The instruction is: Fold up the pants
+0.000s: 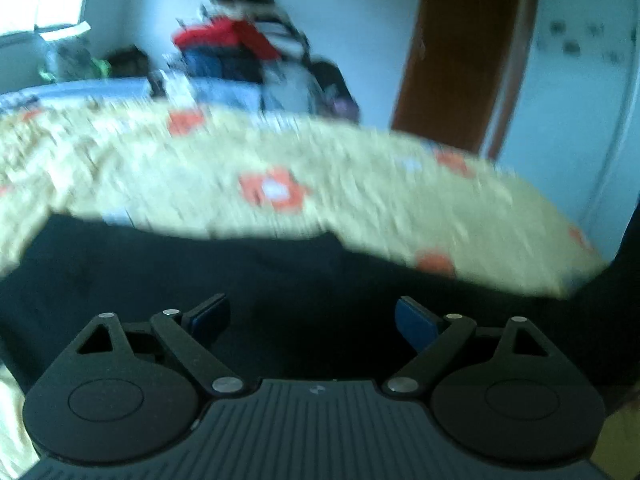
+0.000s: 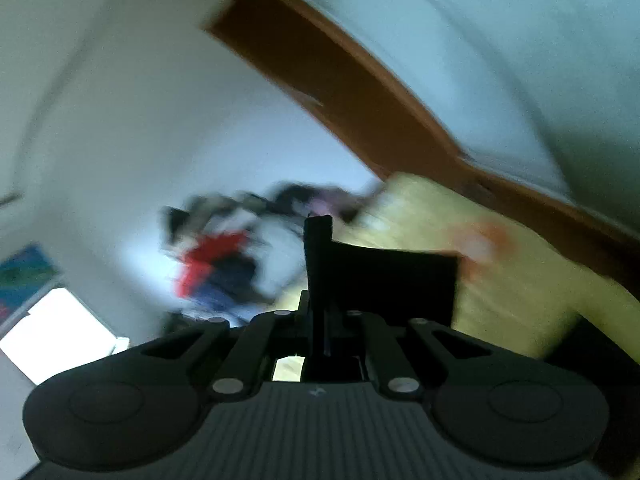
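Dark pants (image 1: 200, 272) spread flat on the bedspread (image 1: 360, 184).

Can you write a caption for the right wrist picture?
Right gripper shut on black pants, lifted above the yellow bedspread.

Both my views are smeared by motion blur. In my left wrist view, the black fabric pants (image 1: 160, 264) run off the left and bottom edges, partly hidden behind my left gripper (image 1: 312, 320). The yellow bedspread with orange flower patches (image 1: 360, 184) has no readable pattern detail. The heap of red, white and dark clothes (image 1: 244, 52) behind it is too blurred to sort into separate items. In my right wrist view, my right gripper's fingers (image 2: 318, 248) hide how much black cloth they pinch.
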{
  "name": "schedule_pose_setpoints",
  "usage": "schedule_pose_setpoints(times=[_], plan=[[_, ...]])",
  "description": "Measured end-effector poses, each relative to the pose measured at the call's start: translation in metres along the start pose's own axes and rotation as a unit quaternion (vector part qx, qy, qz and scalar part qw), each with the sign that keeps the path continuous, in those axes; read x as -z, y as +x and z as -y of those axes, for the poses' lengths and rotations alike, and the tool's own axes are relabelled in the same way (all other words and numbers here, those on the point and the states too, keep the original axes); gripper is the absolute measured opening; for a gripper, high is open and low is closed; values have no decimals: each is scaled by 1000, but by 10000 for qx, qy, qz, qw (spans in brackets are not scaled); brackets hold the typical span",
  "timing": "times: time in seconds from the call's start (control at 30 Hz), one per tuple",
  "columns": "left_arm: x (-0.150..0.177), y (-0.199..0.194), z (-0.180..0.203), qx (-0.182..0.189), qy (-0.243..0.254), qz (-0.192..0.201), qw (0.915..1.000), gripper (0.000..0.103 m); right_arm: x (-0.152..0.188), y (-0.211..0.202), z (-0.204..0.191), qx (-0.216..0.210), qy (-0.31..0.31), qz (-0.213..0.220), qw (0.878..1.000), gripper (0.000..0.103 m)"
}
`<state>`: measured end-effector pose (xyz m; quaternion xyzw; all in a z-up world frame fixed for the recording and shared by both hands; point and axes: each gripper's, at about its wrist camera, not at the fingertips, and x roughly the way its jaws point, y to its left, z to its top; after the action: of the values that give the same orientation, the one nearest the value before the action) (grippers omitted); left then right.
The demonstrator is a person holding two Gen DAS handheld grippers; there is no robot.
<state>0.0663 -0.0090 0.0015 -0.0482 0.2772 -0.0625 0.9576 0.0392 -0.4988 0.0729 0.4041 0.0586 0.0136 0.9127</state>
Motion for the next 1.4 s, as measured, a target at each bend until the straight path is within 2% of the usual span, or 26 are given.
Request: schedule_pose_setpoints(times=[0.07,0.13,0.17,0.23,0.3,0.37,0.43,0.63,0.67,0.73,0.8,0.83,0.9,0.93,1.0,1.03,1.07,1.1,1.13,1.2,1.23,1.27,1.3,1.4], plan=[[-7,-4,-1,-226,90,212,9995,93,-4,-19,-13,-39,-281,248,9993,5],[-8,-1,-4,-449,177,213,9986,93,2,-38,6,307,-190,259,9990,5],[-7,3,-6,-515,203,96,9984,93,9,-45,23,610,-84,183,9979,5],[-2,15,-9,-574,208,-265,9978,93,30,-57,69,1546,159,-103,9878,5],[3,24,-9,-573,247,-569,9964,93,53,-69,115,2072,635,-403,9754,5],[8,25,-7,-616,379,-672,9951,93,72,-79,147,2282,1077,-483,9664,5],[10,25,-3,-680,558,-620,9942,93,83,-86,161,2238,1332,-446,9645,5],[7,14,9,-667,859,-323,9935,93,80,-111,138,2192,1079,-252,9694,5],[6,17,11,-668,862,-346,9934,93,79,-110,136,2210,963,-289,9701,5],[8,25,13,-636,898,-497,9927,93,80,-104,138,2572,705,-466,9626,5],[12,32,17,-638,1062,-746,9895,93,79,-96,142,2720,802,-681,9565,7],[16,33,19,-597,1179,-817,9879,93,77,-99,141,2689,833,-627,9575,7],[22,28,21,-495,1358,-782,9864,93,72,-111,133,2847,707,-256,9557,12],[25,25,23,-440,1443,-737,9858,93,72,-124,125,3060,548,-7,9505,12],[28,20,27,-371,1586,-648,9845,93,72,-133,102,3553,-58,593,9329,19],[29,19,30,-334,1619,-588,9845,93,73,-130,88,3487,-531,640,9335,21],[30,18,34,-286,1651,-522,9845,94,73,-120,76,3237,-963,356,9406,21],[31,18,38,-241,1697,-488,9840,94,74,-103,66,2970,-1408,-204,9442,23],[32,19,42,-194,1772,-484,9828,94,77,-79,57,2736,-1857,-943,9390,24],[39,23,52,-81,2001,-600,9779,94,87,-37,52,2502,-2344,-2026,9173,25],[43,26,55,-29,2091,-712,9753,92,94,-14,55,2455,-2618,-2594,8966,25],[45,26,55,5,2087,-688,9755,92,101,2,57,2499,-2908,-2917,8763,25],[47,23,54,57,2070,-702,9758,91,101,14,57,2504,-3222,-2894,8658,25],[46,22,50,247,2012,-894,9752,90,85,46,70,2692,-3108,-2762,8687,26]])
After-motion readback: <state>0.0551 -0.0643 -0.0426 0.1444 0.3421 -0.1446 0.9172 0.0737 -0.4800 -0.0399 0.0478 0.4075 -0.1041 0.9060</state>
